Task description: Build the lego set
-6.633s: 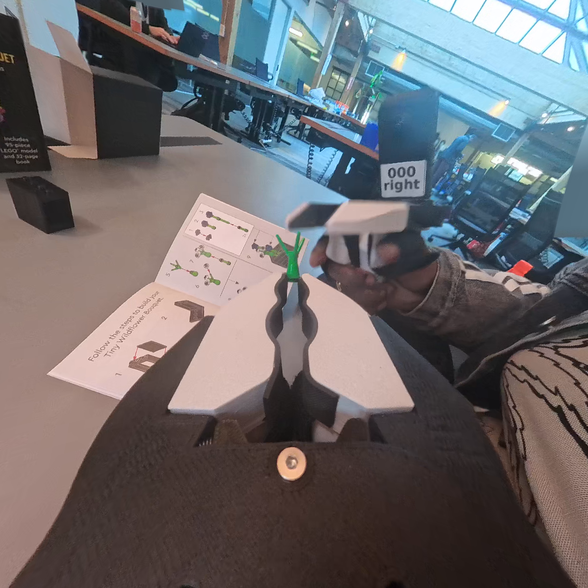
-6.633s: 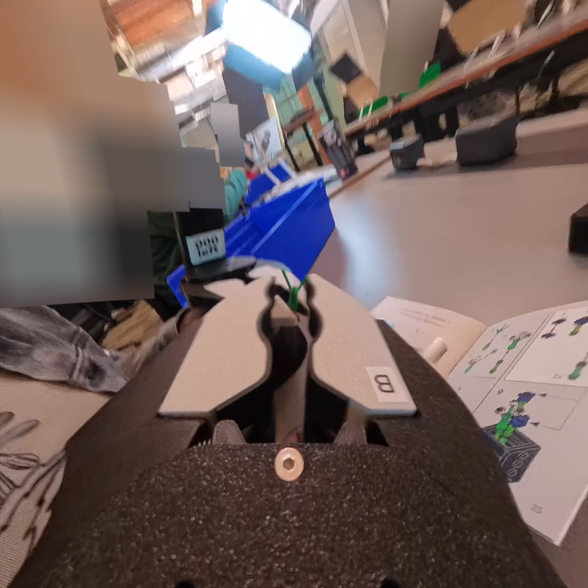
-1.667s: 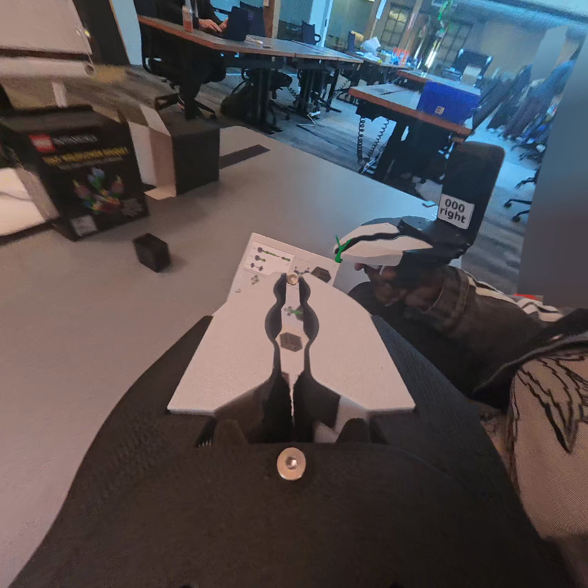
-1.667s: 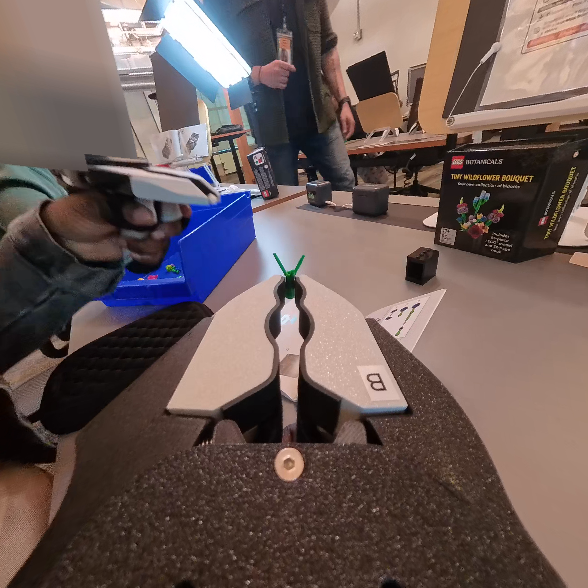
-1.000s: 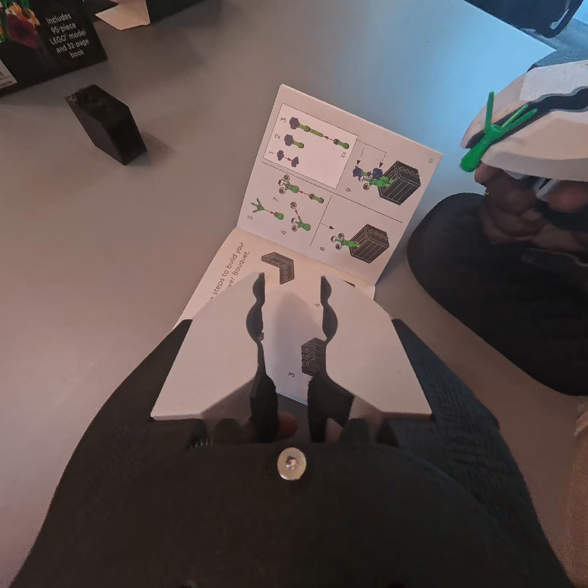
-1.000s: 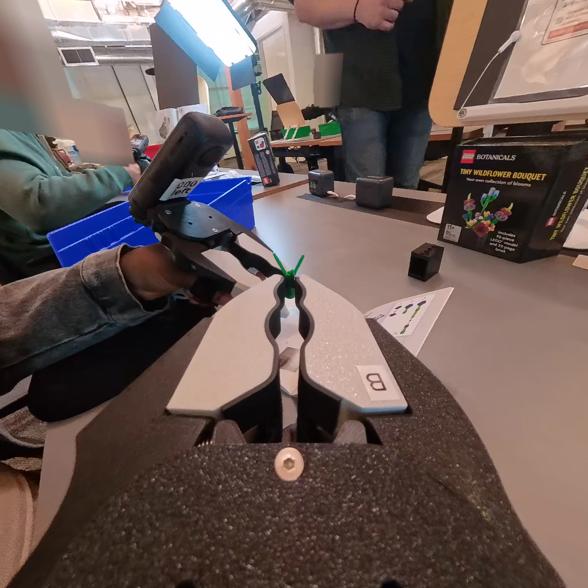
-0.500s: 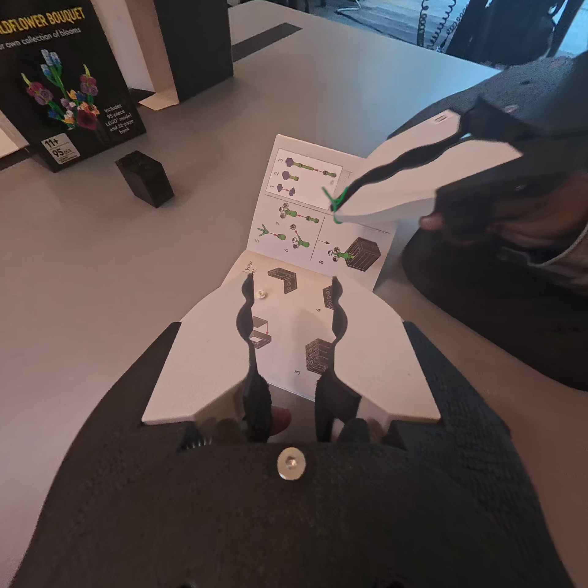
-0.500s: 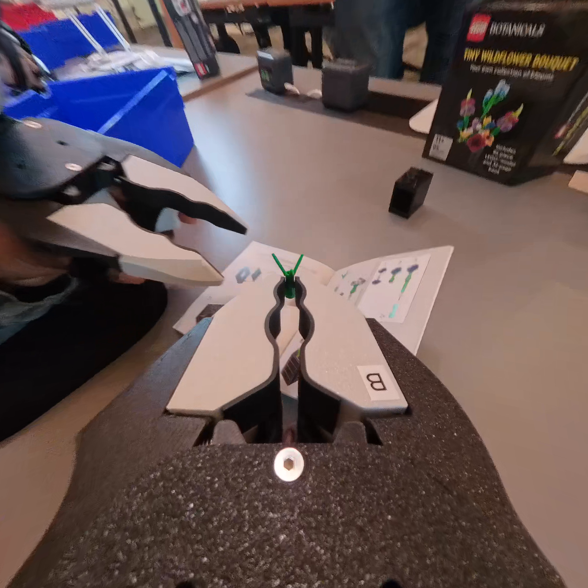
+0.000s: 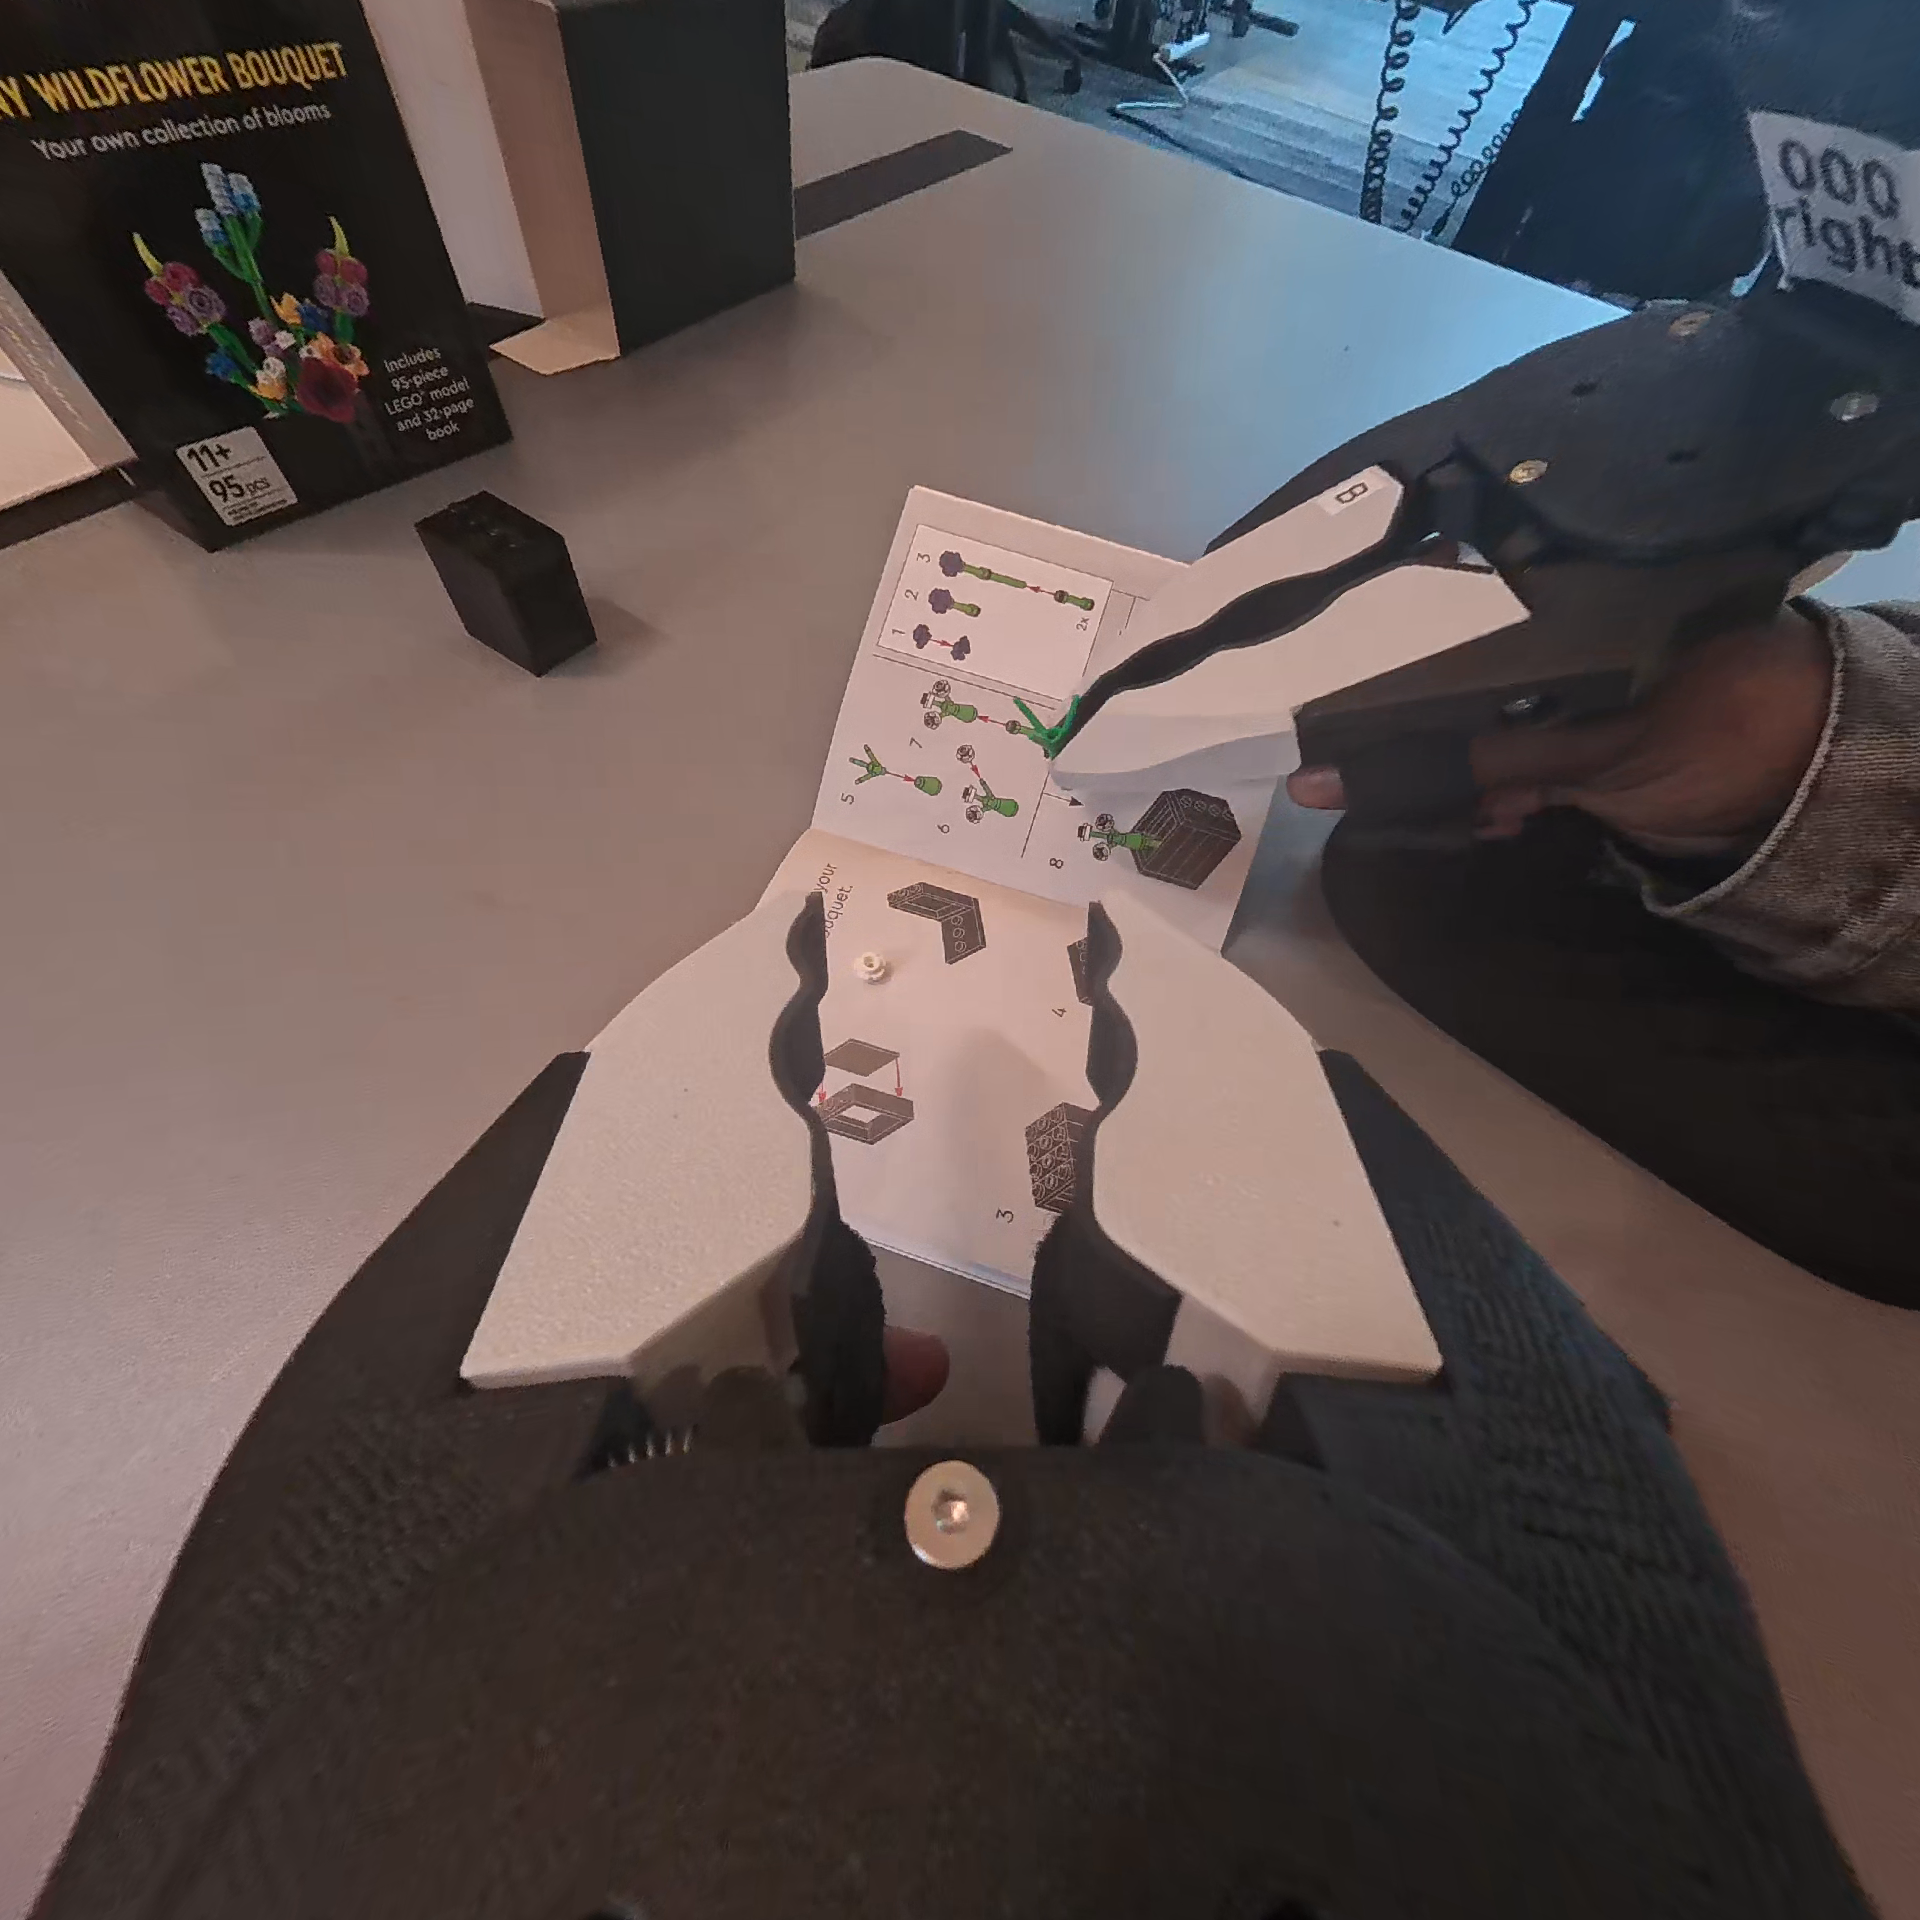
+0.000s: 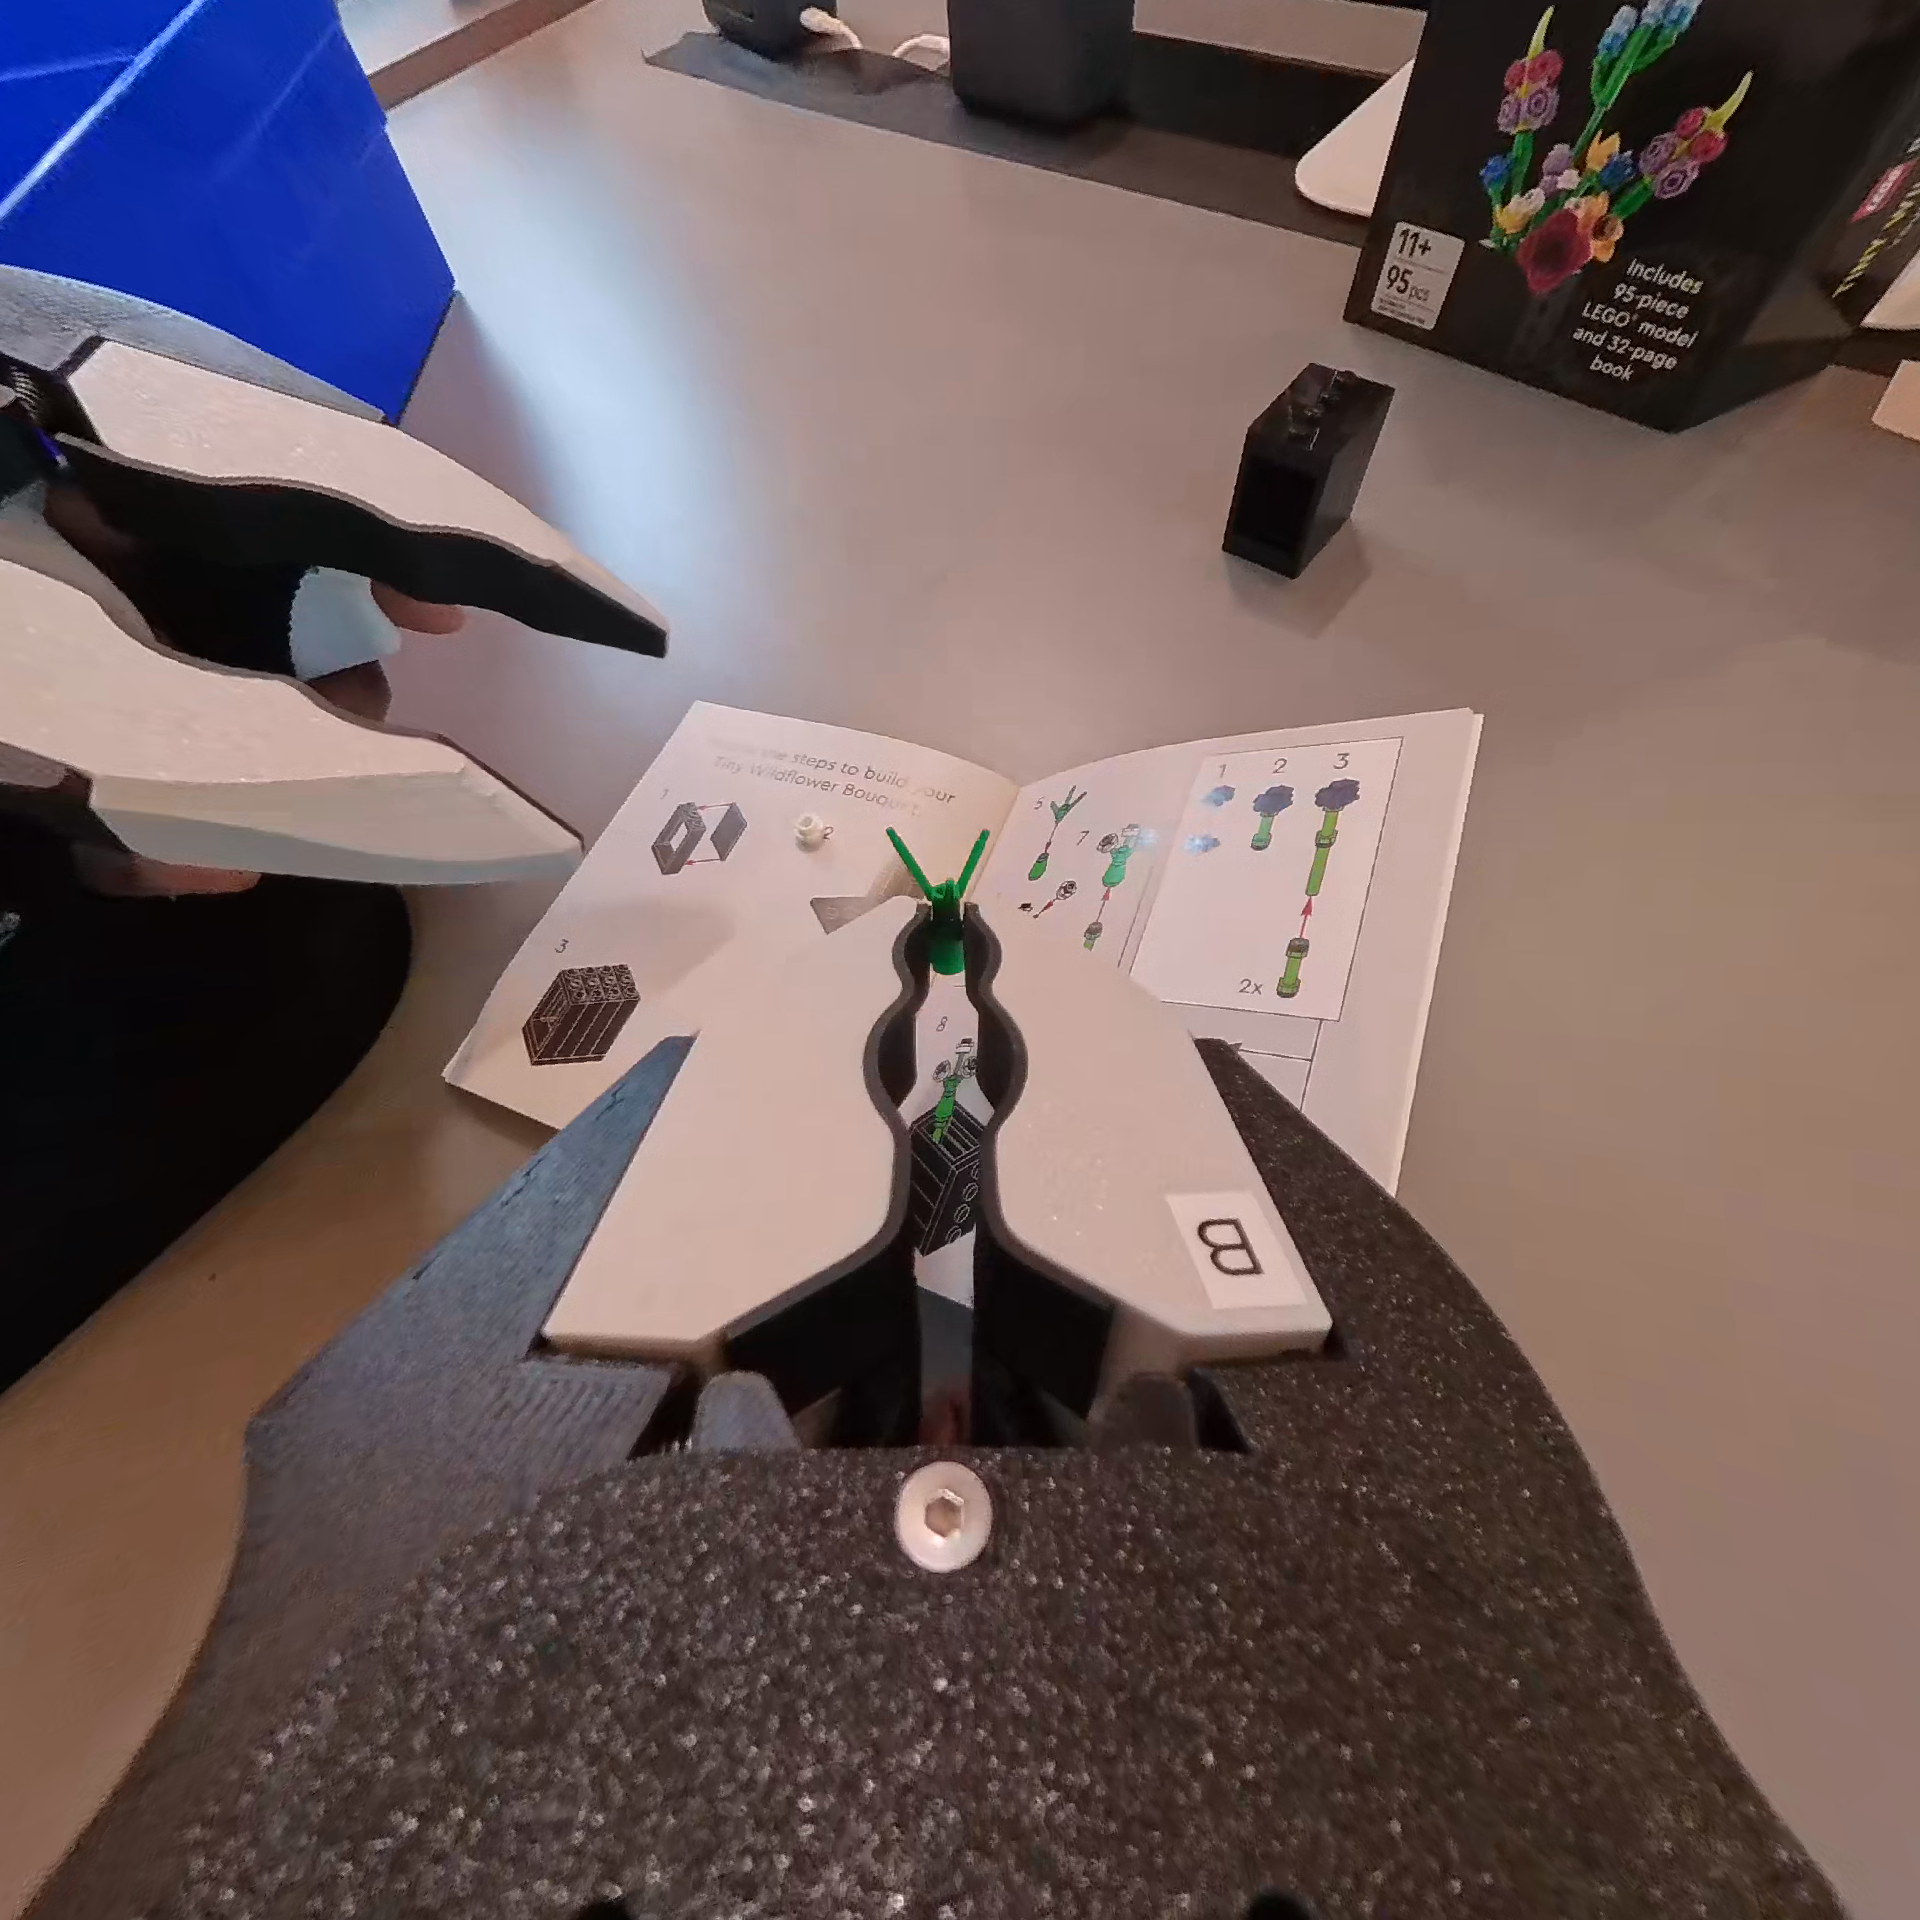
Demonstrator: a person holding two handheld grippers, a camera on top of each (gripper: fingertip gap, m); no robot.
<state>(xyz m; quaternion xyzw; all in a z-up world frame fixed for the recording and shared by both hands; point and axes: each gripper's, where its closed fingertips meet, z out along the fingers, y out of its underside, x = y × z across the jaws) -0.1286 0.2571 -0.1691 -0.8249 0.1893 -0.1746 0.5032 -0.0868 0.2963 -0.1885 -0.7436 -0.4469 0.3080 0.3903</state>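
Note:
My right gripper (image 10: 943, 914) is shut on a small green stem piece (image 10: 940, 883) with three prongs, held above the open instruction booklet (image 10: 1247, 883). It also shows in the left wrist view (image 9: 1070, 727) with the green stem piece (image 9: 1047, 724) at its tips. My left gripper (image 9: 951, 914) is open and empty, low over the booklet (image 9: 935, 1060). A tiny white round stud (image 9: 871, 965) lies on the booklet's near page between my left fingers; it also shows in the right wrist view (image 10: 810, 829). A black brick block (image 9: 506, 580) stands on the table beyond.
The black set box (image 9: 239, 260) stands at the back left, a second dark box (image 9: 675, 156) beside it. A blue bin (image 10: 197, 187) is at the far left in the right wrist view. A black pad (image 9: 1621, 1060) lies under the person's sleeve. The table (image 9: 312, 935) is grey. About 5 centimeters separates my left fingertips from the tiny white round stud (image 9: 871, 965). It is also in sight in the right wrist view (image 10: 815, 833). The black brick block (image 9: 506, 580) is about equally far from each gripper, around 15 centimeters. It turns up in the right wrist view (image 10: 1257, 448) as well.
My right gripper has come down with the green stem to just over the booklet. My left gripper has drawn back and opened wider, uncovering the white stud on the page.

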